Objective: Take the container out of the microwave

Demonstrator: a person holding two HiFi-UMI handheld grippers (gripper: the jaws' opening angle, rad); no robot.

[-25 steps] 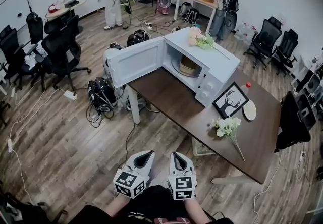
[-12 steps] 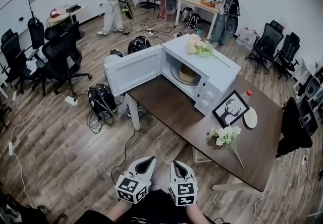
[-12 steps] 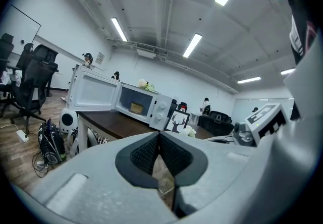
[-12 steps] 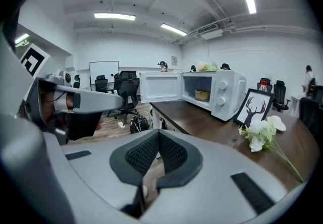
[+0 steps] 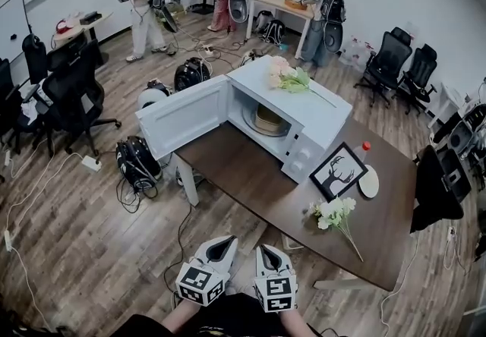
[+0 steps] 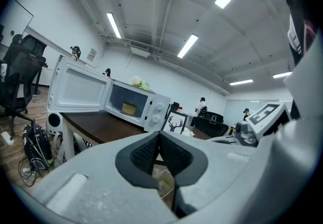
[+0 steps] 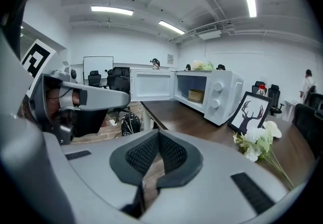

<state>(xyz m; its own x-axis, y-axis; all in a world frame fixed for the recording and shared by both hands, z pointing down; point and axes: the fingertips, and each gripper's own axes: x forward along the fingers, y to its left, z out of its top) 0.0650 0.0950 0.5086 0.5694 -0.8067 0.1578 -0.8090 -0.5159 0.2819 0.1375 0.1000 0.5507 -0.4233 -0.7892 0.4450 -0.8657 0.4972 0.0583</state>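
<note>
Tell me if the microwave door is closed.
No: the microwave door stands swung wide open, showing the container inside.

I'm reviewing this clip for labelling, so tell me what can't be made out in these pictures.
- Container: in the head view, the roof of the microwave covers its far side, and its contents can't be seen.
- Bottle: in the head view, the picture frame hides all but its red cap.
- Dials: in the right gripper view, too small to read their settings.
</note>
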